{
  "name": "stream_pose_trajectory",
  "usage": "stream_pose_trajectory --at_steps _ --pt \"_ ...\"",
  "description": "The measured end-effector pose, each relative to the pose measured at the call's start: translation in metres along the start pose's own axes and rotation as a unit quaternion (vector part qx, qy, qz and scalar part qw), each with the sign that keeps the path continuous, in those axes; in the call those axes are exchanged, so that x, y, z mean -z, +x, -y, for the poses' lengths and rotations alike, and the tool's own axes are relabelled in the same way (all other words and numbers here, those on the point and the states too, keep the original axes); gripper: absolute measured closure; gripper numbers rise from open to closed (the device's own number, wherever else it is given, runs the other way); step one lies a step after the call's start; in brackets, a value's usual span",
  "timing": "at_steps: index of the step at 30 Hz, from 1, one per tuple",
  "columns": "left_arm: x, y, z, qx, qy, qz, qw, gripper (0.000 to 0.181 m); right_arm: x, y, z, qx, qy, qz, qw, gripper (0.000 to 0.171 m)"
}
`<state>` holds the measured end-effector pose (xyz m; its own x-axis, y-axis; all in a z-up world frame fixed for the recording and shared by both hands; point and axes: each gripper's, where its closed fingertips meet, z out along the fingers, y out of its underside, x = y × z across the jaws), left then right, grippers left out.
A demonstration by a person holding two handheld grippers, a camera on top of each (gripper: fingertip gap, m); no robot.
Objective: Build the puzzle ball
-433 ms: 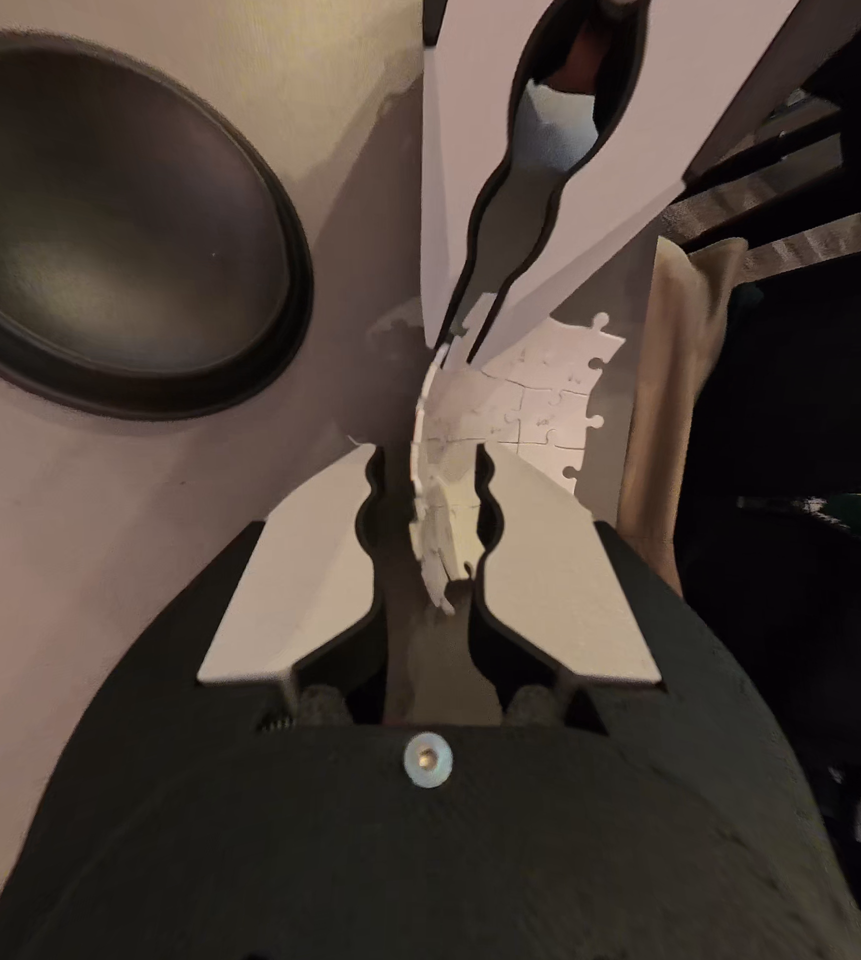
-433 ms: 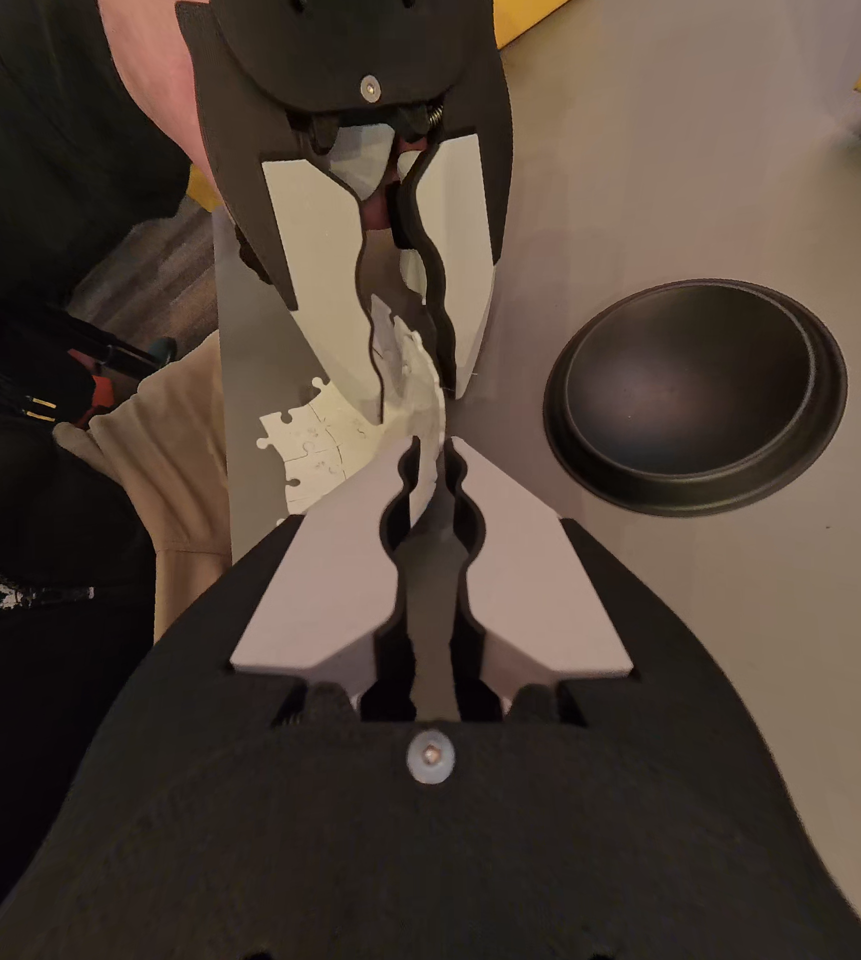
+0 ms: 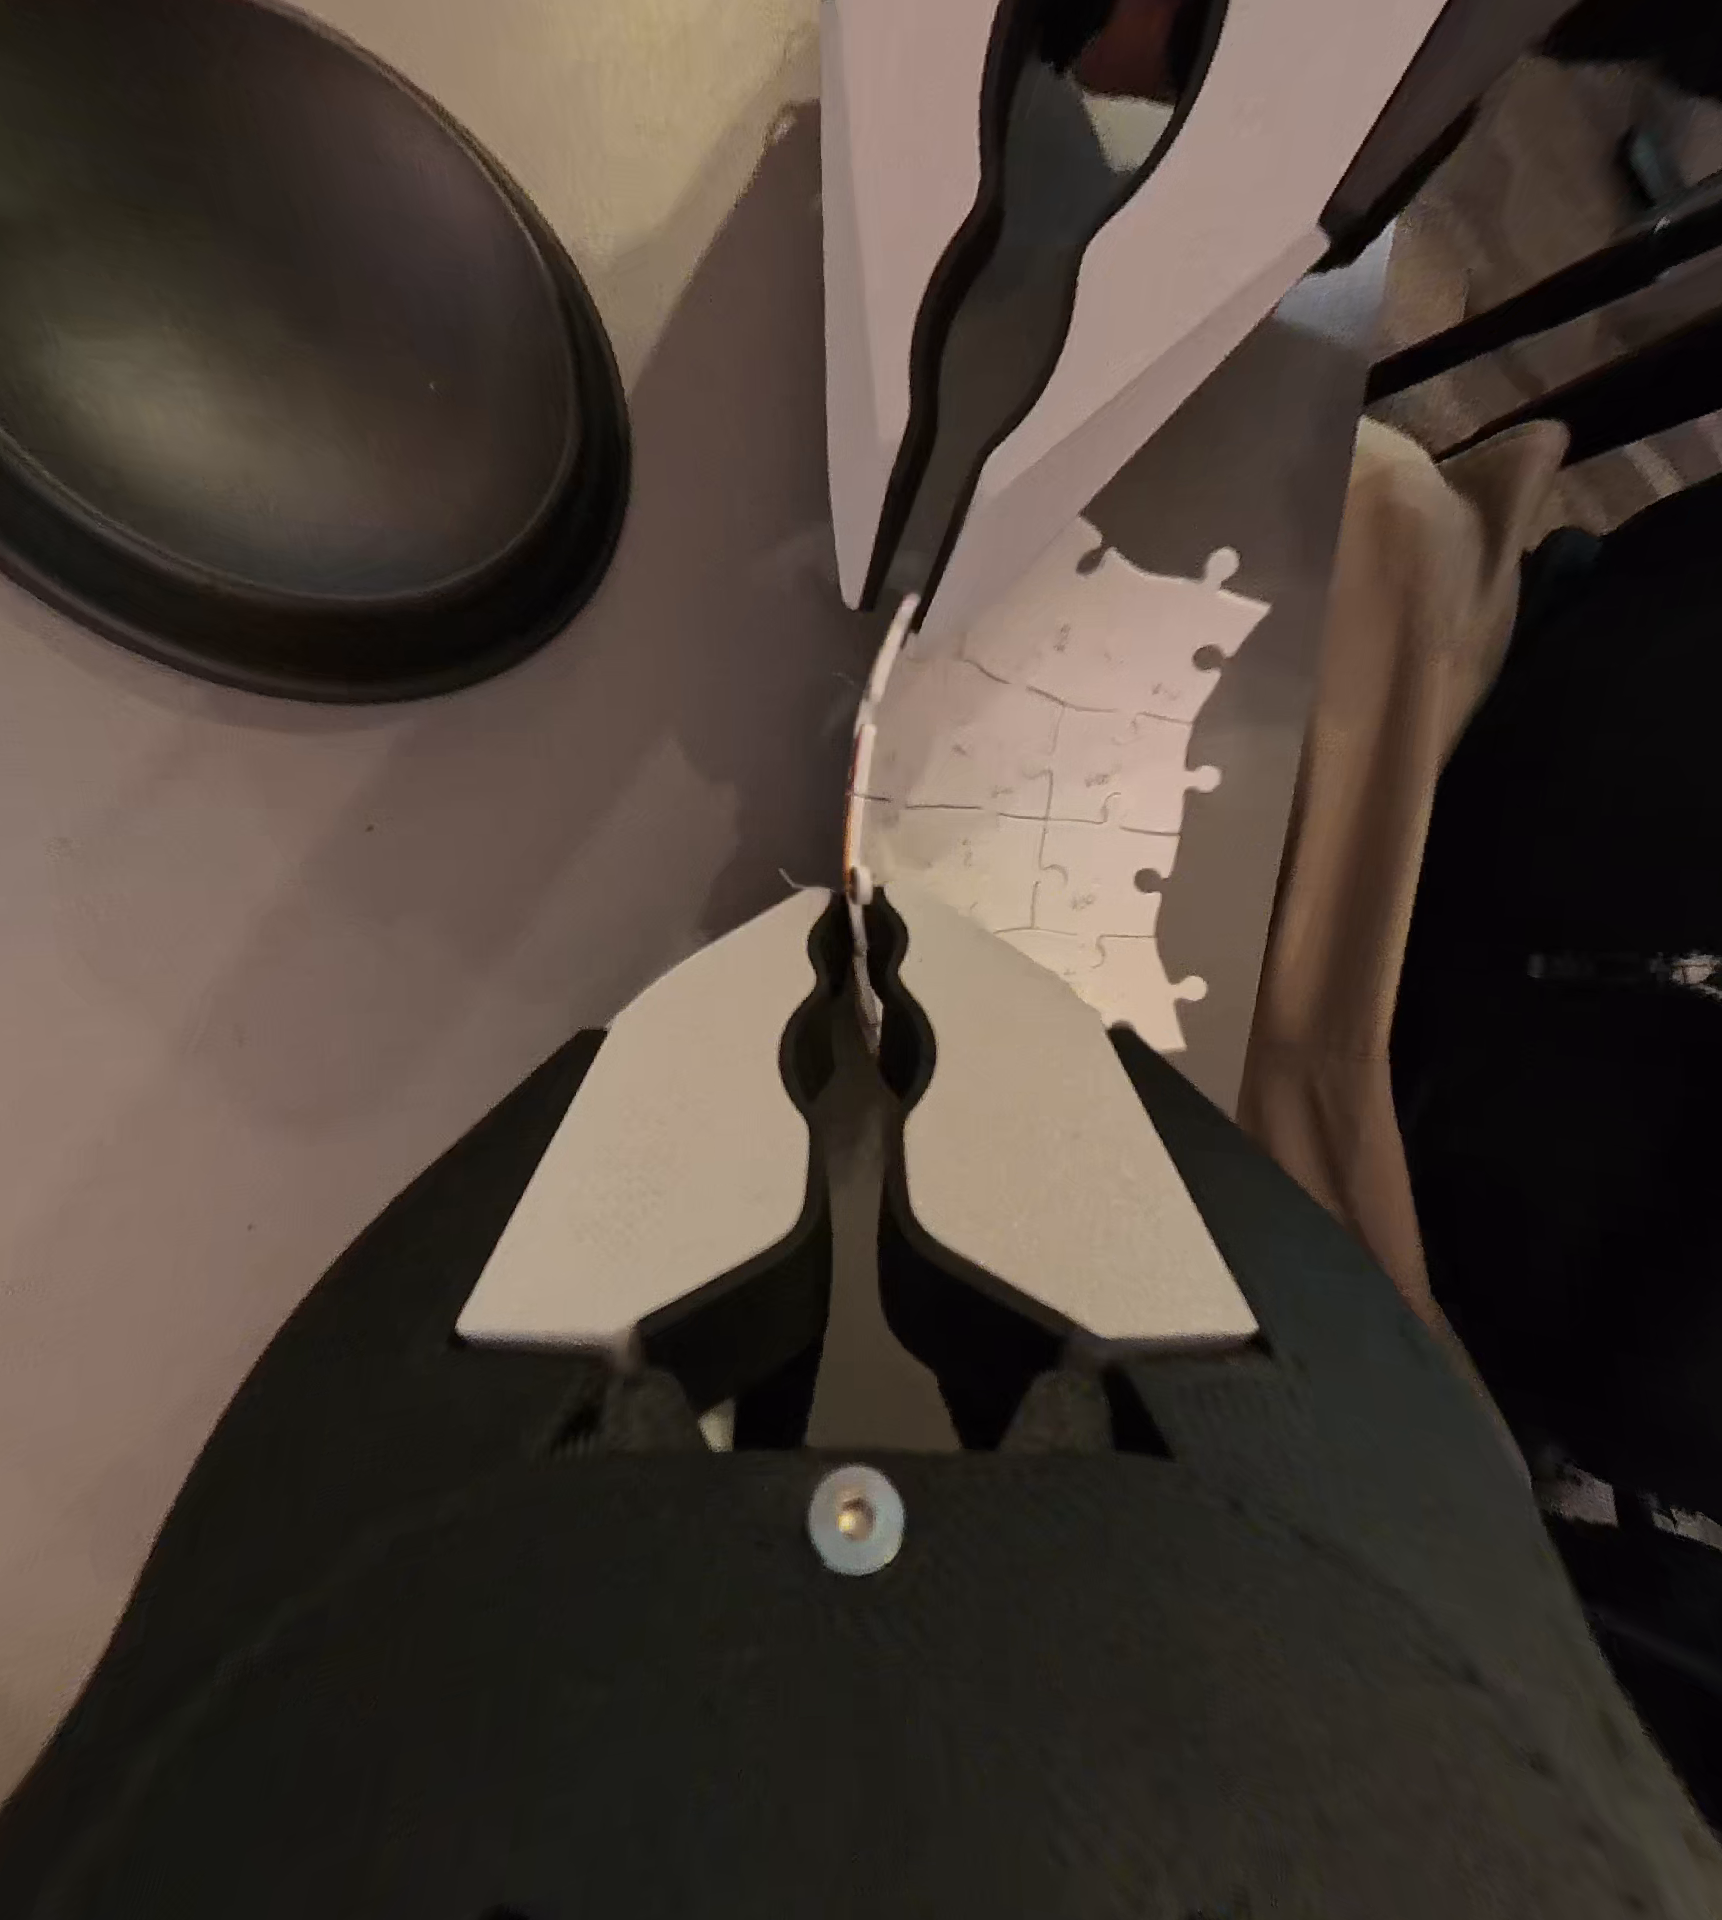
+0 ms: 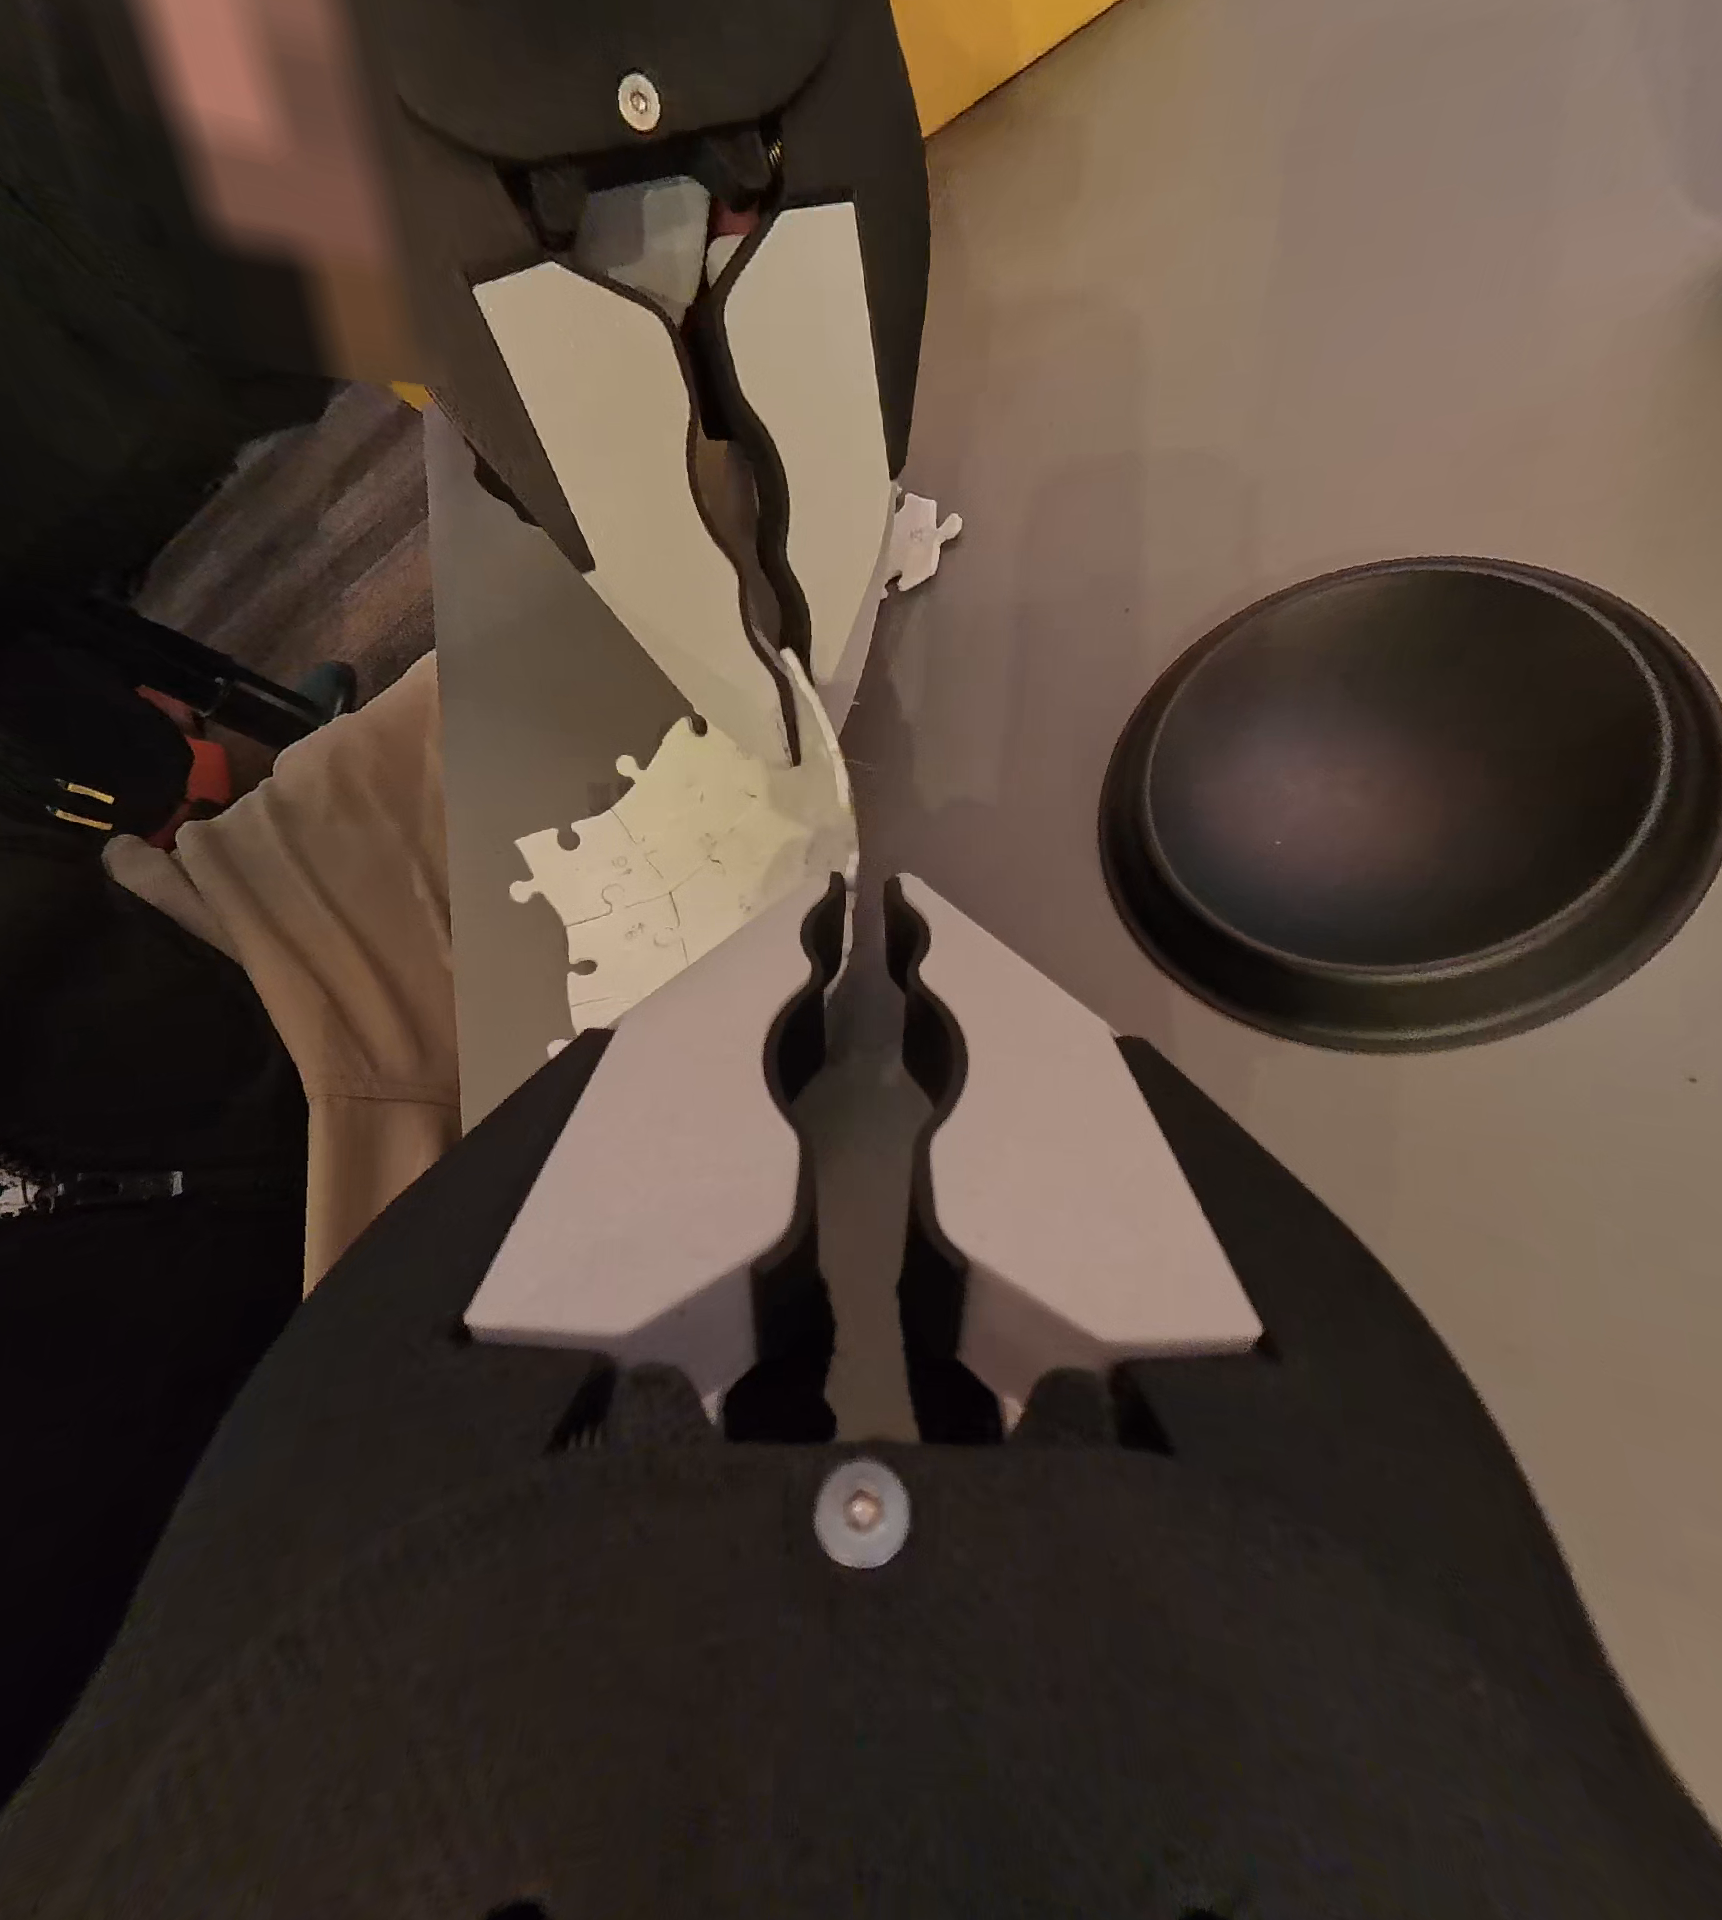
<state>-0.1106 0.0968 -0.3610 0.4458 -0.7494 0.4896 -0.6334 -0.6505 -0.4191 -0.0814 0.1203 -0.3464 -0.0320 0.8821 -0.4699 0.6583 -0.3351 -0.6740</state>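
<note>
A curved white section of joined puzzle pieces (image 3: 1065, 748) is held on edge above the grey table (image 3: 213, 1039). My left gripper (image 3: 857, 904) is shut on its near edge. My right gripper (image 3: 893, 608) comes in from the opposite side and is shut on the far edge of the same section. In the right wrist view the section (image 4: 670, 852) fans out to the left, between my right gripper (image 4: 867, 894) below and my left gripper (image 4: 807, 722) above. One loose white puzzle piece (image 4: 924, 545) lies on the table beside the left gripper.
A black round bowl (image 3: 213, 343) stands on the table to the left of the left gripper; it also shows in the right wrist view (image 4: 1418, 800). The table edge and a person's beige trouser leg (image 4: 337, 883) are close by. A yellow object (image 4: 992, 52) lies at the back. Some 5 centimetres of space lies between my two pairs of fingers.
My left gripper has closed from open onto the puzzle section's edge. The section has turned and shows more of its inner face. The right gripper keeps its grip.
</note>
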Motion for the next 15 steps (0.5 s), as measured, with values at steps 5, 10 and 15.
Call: stream_pose_trajectory --at_steps 5,10,15 --pt "0.003 0.002 0.003 0.006 -0.006 -0.005 1.0 0.178 0.001 -0.002 0.003 0.006 0.003 -0.001 1.0 0.161" --pt "0.018 -0.003 0.01 0.019 0.042 0.021 0.999 0.147 0.005 -0.001 0.009 0.018 0.009 -0.007 1.0 0.154" --pt "0.023 -0.001 -0.008 0.065 0.074 0.031 0.995 0.14 0.001 -0.004 0.015 0.035 -0.004 -0.001 0.999 0.15"
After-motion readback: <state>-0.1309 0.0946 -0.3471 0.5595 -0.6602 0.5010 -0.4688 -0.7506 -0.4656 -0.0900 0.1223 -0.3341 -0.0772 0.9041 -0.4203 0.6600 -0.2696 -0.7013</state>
